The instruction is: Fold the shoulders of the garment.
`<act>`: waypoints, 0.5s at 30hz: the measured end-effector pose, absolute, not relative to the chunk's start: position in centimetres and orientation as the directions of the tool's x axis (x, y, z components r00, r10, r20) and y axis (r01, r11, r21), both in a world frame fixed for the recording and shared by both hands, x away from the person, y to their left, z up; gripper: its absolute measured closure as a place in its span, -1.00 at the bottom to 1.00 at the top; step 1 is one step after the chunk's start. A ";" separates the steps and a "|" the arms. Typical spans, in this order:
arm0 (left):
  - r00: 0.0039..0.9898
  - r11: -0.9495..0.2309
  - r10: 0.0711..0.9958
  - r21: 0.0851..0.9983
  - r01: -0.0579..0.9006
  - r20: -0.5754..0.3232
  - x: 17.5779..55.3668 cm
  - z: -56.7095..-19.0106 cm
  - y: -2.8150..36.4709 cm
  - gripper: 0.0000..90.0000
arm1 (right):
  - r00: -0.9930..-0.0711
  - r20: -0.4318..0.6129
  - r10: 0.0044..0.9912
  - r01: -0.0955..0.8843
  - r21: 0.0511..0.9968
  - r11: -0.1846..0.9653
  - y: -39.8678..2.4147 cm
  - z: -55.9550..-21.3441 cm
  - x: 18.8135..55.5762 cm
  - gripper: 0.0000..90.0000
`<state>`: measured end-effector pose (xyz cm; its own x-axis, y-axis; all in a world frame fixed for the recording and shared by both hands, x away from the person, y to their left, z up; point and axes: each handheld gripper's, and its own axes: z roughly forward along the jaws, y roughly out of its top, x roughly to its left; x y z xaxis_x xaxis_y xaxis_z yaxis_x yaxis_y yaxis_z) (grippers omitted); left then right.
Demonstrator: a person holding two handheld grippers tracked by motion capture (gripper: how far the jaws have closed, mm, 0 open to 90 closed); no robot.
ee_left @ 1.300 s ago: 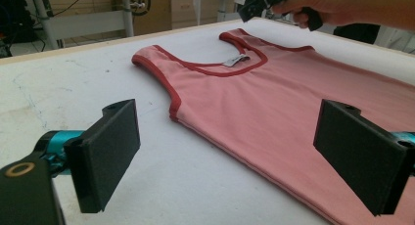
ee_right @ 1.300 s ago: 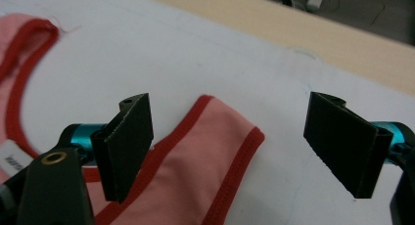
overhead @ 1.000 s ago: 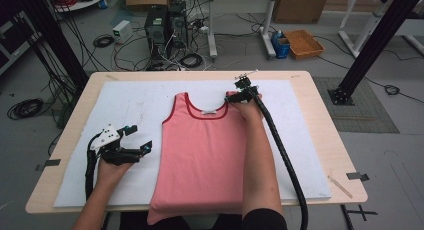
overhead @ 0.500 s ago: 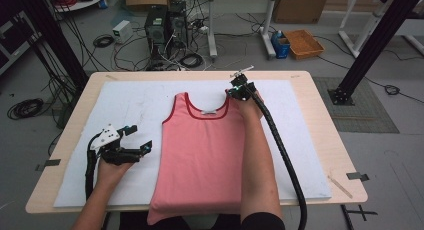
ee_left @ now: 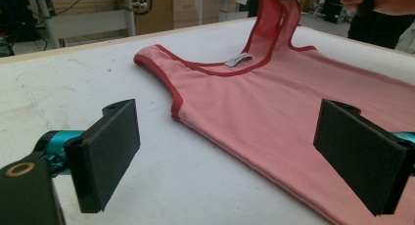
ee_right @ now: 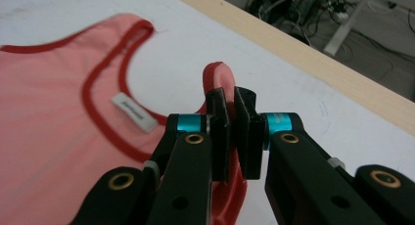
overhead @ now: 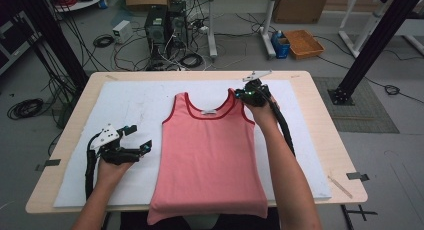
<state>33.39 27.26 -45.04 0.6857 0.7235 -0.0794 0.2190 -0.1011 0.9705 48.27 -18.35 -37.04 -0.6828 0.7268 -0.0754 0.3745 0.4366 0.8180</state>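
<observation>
Pink tank top (overhead: 210,155) lies flat on the white mat (overhead: 135,105) covering the wooden desk (overhead: 320,135), hem hanging off the near edge, neckline pointing away, long axis running near to far. Soft knit, darker red trim. Left claw (overhead: 142,144) sits spread wide beside it. Right claw (overhead: 244,94) is pinching the far shoulder strap (ee_right: 219,73), lifted off the mat. Cables and computer towers (overhead: 165,25) on the floor beyond.

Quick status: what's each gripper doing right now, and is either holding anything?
Left gripper: open, holding nothing, beside the pink tank top.
Right gripper: closed on the tank top's shoulder strap, lifting it.
</observation>
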 end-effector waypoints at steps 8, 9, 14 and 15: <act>0.678 -0.098 0.730 0.970 0.224 -0.083 33.4 -45.0 27.2 -0.78 | -0.719 -0.067 0.692 0.316 0.855 0.411 -19.3 -37.1 44.0 0.90; 0.679 -0.100 0.730 0.970 0.224 -0.082 33.4 -45.0 27.2 -0.78 | -0.723 -0.066 0.687 0.311 0.857 0.410 -19.3 -37.3 43.4 0.90; 0.676 -0.106 0.733 0.969 0.221 -0.074 33.4 -45.0 27.2 -0.78 | -0.728 -0.054 0.683 0.321 0.854 0.410 -19.1 -39.5 39.4 0.87; 0.676 -0.106 0.733 0.970 0.219 -0.073 33.4 -45.0 27.1 -0.78 | -0.728 -0.054 0.683 0.321 0.854 0.410 -19.1 -39.5 39.4 0.87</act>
